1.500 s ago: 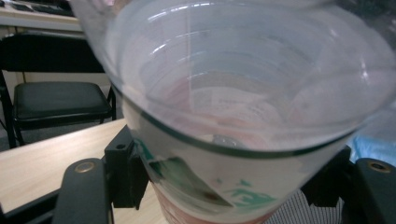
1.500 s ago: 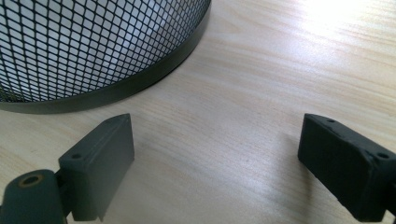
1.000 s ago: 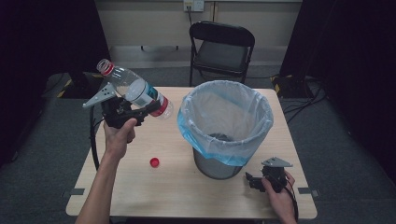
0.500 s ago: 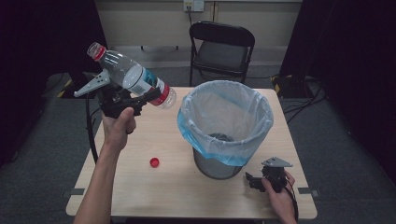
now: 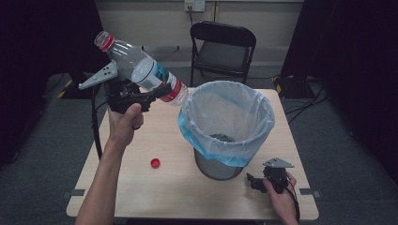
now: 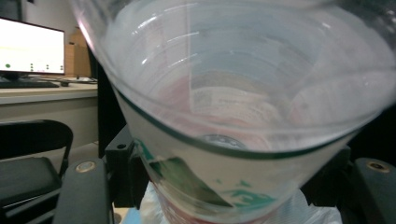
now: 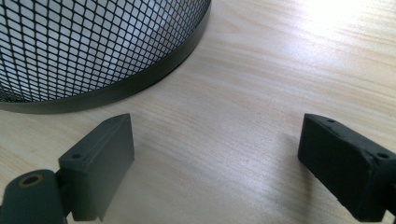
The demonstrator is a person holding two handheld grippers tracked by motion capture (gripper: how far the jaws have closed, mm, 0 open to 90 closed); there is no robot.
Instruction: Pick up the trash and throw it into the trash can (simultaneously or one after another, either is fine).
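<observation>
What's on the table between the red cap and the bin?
Nothing: in the high view, bare wood runs from the cap to the bin.

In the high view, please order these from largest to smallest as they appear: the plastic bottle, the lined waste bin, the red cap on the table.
1. lined waste bin
2. plastic bottle, though it is held up nearer the camera, so it looks bigger than it would on the table
3. red cap, clearly the smallest

- We saw the bottle blurred and cut off by every edge in the left gripper view.
- The bin was cropped at the top and left in the right gripper view.
- The bin's contents were too dim to identify.
</observation>
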